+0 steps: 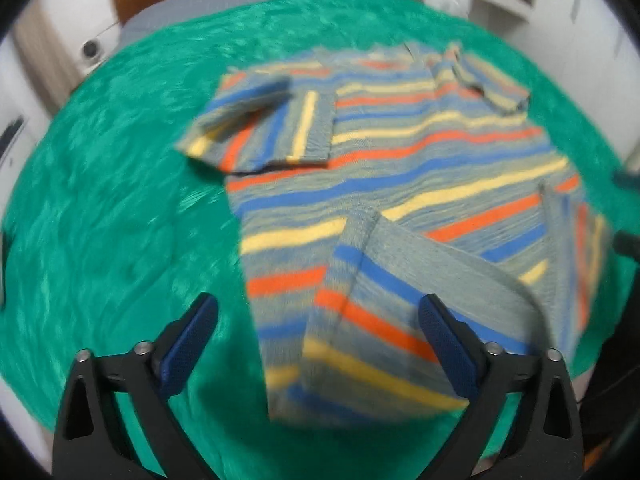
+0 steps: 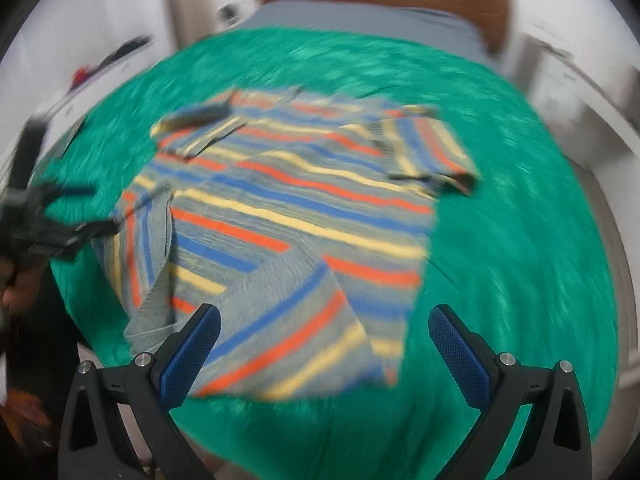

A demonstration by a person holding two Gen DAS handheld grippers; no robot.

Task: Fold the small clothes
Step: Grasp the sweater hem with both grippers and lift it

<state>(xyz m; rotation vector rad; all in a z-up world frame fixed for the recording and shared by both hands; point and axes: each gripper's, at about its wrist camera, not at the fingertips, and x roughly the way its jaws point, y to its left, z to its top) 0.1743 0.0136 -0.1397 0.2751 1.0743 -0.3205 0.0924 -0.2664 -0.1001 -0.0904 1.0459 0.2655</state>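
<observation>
Fuzzy green blanket, striped knit shirt, sleeves folded

A ribbed knit striped shirt lies on a fuzzy green plush blanket.

Left gripper: jaws spread wide, nothing between blue pads, held low, pointing forward and down. Right gripper: jaws likewise wide apart, empty. Left gripper also in right view at far left edge, blurred, probably open.
</observation>
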